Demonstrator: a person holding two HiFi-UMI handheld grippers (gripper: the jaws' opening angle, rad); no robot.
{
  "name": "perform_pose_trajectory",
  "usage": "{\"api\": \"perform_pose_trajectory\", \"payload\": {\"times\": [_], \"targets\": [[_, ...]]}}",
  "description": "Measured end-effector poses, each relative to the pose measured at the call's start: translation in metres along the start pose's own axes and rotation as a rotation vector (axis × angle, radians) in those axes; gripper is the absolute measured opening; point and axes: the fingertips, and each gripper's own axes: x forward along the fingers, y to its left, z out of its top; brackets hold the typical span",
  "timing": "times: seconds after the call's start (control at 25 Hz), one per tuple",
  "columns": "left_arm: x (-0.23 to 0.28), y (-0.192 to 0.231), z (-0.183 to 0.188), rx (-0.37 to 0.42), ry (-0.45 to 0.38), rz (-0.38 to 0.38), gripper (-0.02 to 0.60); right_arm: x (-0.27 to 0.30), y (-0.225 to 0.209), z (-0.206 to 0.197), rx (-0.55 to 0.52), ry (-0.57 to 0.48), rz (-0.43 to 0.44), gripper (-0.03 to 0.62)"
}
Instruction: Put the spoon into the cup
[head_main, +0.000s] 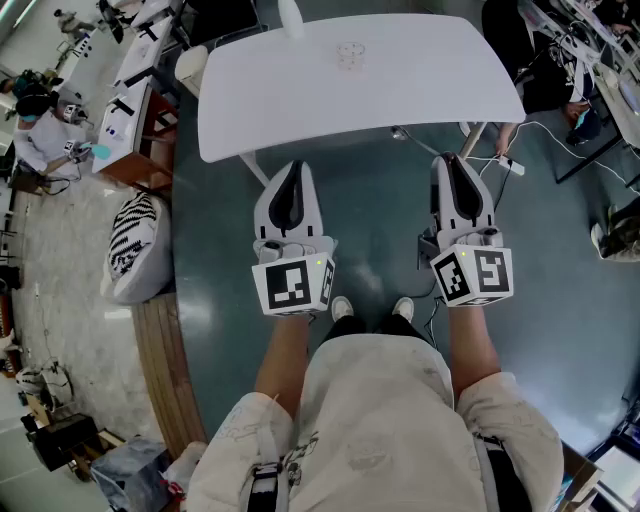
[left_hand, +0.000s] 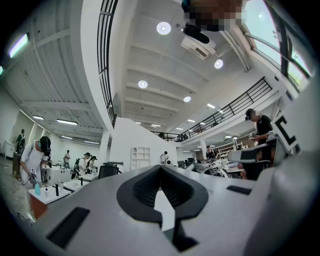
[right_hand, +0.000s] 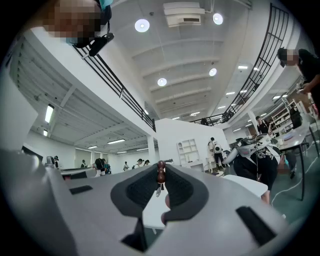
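Observation:
A clear cup (head_main: 351, 55) stands toward the far side of the white table (head_main: 300, 110). Both grippers hover in front of the table's near edge, pointing at it. My right gripper (head_main: 452, 160) (right_hand: 161, 168) is shut on the spoon (right_hand: 160, 175). The spoon's brown handle is pinched between the jaw tips and its small metal bowl hangs below. My left gripper (head_main: 290, 168) (left_hand: 161, 169) is shut with nothing in it. The cup shows in neither gripper view.
A white bottle-like object (head_main: 290, 18) stands at the table's far edge. A striped beanbag (head_main: 135, 245) and work desks (head_main: 135, 70) are on the left, and a wooden strip (head_main: 160, 370) runs along the floor. Cables (head_main: 545, 130) and more desks lie to the right.

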Motion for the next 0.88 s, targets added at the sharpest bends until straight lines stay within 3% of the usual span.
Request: {"api": "perform_pose_trajectory", "payload": {"times": [0.4, 0.88], "targets": [[0.008, 0.054, -0.01, -0.015, -0.011, -0.027, 0.003, 0.033, 0.038, -0.019, -0.015, 0.004, -0.031, 0.028], [0.013, 0.089, -0.016, -0.047, -0.007, -0.07, 0.003, 0.043, 0.065, -0.02, -0.036, -0.013, -0.08, 0.028]]}}
